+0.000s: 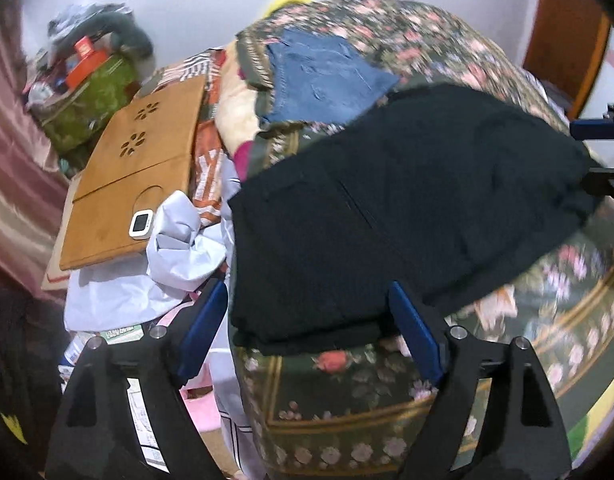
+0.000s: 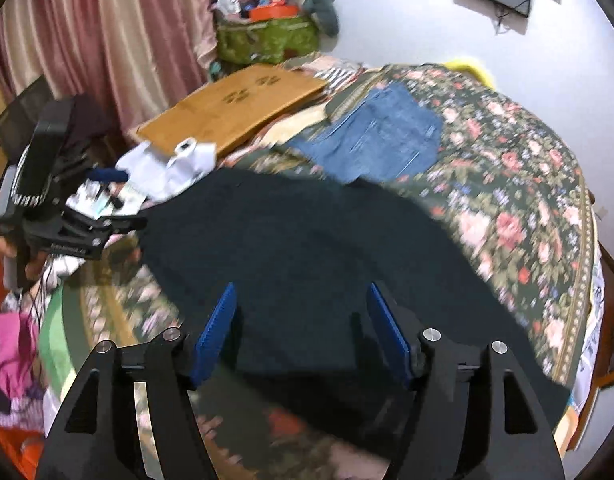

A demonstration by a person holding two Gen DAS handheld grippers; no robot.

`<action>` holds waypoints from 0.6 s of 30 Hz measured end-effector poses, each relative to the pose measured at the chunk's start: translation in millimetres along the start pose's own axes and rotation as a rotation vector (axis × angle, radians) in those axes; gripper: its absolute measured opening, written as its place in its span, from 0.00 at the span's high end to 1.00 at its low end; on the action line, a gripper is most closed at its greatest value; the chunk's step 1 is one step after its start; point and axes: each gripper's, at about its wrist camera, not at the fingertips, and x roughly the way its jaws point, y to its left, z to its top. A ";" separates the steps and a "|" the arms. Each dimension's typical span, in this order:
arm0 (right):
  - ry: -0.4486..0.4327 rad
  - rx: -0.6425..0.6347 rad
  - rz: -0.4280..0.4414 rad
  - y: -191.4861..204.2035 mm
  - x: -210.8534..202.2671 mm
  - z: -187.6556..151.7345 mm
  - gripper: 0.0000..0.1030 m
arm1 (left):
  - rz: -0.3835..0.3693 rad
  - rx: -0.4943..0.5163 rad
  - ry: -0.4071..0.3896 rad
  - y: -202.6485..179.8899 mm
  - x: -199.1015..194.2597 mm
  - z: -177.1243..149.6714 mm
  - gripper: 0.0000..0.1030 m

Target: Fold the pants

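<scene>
Two grippers in your hands, both with jaws spread wide and nothing between the pads. Your left gripper hangs at the near corner of the black pants, its blue pads on either side of the folded edge, not closed on it. Your right gripper hovers over the pants from the other side, pads apart above the dark cloth (contact with the fabric cannot be told, the view is blurred).

The pants lie spread on the flowered bedspread, at least two layers thick at the corner by your left gripper. Beyond them, a pair of blue jeans lies flat on the same bedspread, just past the black cloth's far edge. To the left sits a wooden board with a small white device on it, crumpled white cloth beside it, and a green bag against the wall.
</scene>
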 end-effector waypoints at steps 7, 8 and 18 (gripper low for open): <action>0.056 0.027 0.014 5.5 27.6 -6.3 0.38 | 0.005 0.064 0.014 -24.4 15.3 -1.2 0.19; 0.054 0.023 0.013 8.3 29.4 -4.5 0.38 | 0.002 0.071 0.011 -28.3 16.5 0.7 0.19; 0.002 -0.017 0.038 27.1 33.0 6.0 0.83 | -0.063 0.067 0.007 -27.9 9.1 -1.3 0.19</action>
